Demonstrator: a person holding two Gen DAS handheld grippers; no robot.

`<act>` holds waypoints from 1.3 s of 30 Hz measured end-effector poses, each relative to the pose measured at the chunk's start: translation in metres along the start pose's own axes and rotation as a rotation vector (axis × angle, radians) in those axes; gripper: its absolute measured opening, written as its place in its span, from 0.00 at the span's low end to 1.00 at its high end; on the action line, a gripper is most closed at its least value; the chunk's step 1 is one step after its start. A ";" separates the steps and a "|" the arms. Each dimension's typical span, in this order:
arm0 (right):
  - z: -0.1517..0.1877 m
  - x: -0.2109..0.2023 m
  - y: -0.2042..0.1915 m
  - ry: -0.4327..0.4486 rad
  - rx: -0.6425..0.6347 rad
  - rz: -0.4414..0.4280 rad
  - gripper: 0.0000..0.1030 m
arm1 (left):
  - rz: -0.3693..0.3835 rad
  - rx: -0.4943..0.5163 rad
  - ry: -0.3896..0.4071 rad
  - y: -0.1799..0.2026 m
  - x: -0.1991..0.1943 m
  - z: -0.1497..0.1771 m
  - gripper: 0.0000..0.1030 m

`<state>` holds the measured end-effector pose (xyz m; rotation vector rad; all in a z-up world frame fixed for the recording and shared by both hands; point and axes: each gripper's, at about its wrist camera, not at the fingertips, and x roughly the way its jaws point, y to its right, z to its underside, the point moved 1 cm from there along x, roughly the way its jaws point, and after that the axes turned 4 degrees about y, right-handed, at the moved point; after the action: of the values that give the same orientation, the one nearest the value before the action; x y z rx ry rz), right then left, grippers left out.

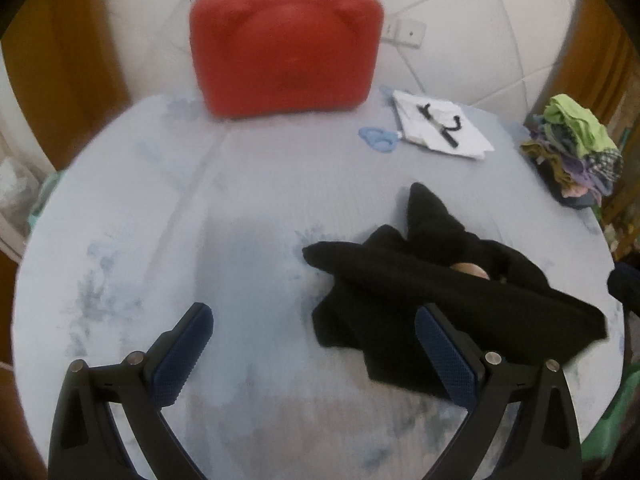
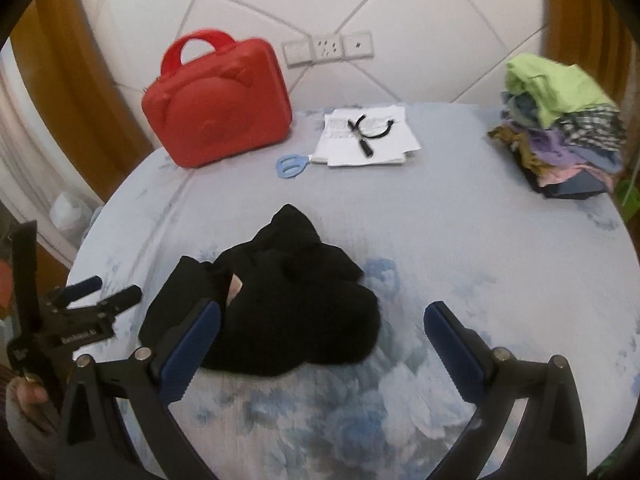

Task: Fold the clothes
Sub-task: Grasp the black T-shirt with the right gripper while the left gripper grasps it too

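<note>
A crumpled black garment [image 1: 432, 280] lies on the pale blue floral bedsheet [image 1: 200, 220]; a small tan label shows in its folds. In the right wrist view the same black garment [image 2: 280, 296] sits left of centre. My left gripper [image 1: 314, 348] hovers open over the sheet, its right finger above the garment's near edge and nothing between the pads. My right gripper [image 2: 322, 344] is open too, with its left finger over the garment's near left part. The left gripper [image 2: 104, 296] also shows at the far left of the right wrist view, held by a hand [image 2: 28, 400].
A red hard case [image 2: 218, 108] stands at the back of the bed. White papers [image 2: 366, 136] carry a black tool, with blue scissors [image 2: 292, 165] beside them. A stack of folded clothes [image 2: 560, 128] sits at the back right. A padded white headboard [image 2: 400, 12] with wall sockets rises behind.
</note>
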<state>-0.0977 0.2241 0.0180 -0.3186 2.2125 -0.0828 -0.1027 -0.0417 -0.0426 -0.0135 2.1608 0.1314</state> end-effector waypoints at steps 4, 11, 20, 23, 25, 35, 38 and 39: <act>-0.003 0.054 0.002 -0.103 0.021 -0.021 1.00 | 0.056 0.010 -0.073 0.008 0.038 0.005 0.99; 0.029 0.119 -0.006 -0.264 0.007 -0.099 0.56 | 0.140 0.062 -0.153 0.021 0.061 0.028 0.24; 0.025 0.063 0.021 -0.106 0.046 -0.094 0.18 | 0.048 0.026 -0.021 -0.028 -0.010 0.007 0.04; 0.033 0.038 0.037 -0.100 0.063 -0.077 0.18 | 0.127 0.010 -0.059 -0.032 -0.020 0.014 0.04; 0.048 0.031 0.044 -0.131 0.076 -0.072 0.18 | 0.141 0.034 -0.088 -0.025 -0.022 0.025 0.08; 0.099 0.013 0.094 -0.202 0.176 0.044 0.61 | 0.099 0.051 -0.060 -0.027 -0.033 0.031 0.78; 0.093 0.001 0.111 -0.157 0.206 0.087 0.83 | 0.057 0.052 -0.063 -0.028 -0.011 0.026 0.83; 0.089 -0.002 0.116 -0.139 0.213 0.102 0.87 | 0.049 0.056 -0.075 -0.027 -0.002 0.026 0.83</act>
<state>-0.0490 0.3410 -0.0548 -0.0904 2.0566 -0.2320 -0.0785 -0.0665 -0.0576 0.0753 2.0899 0.0982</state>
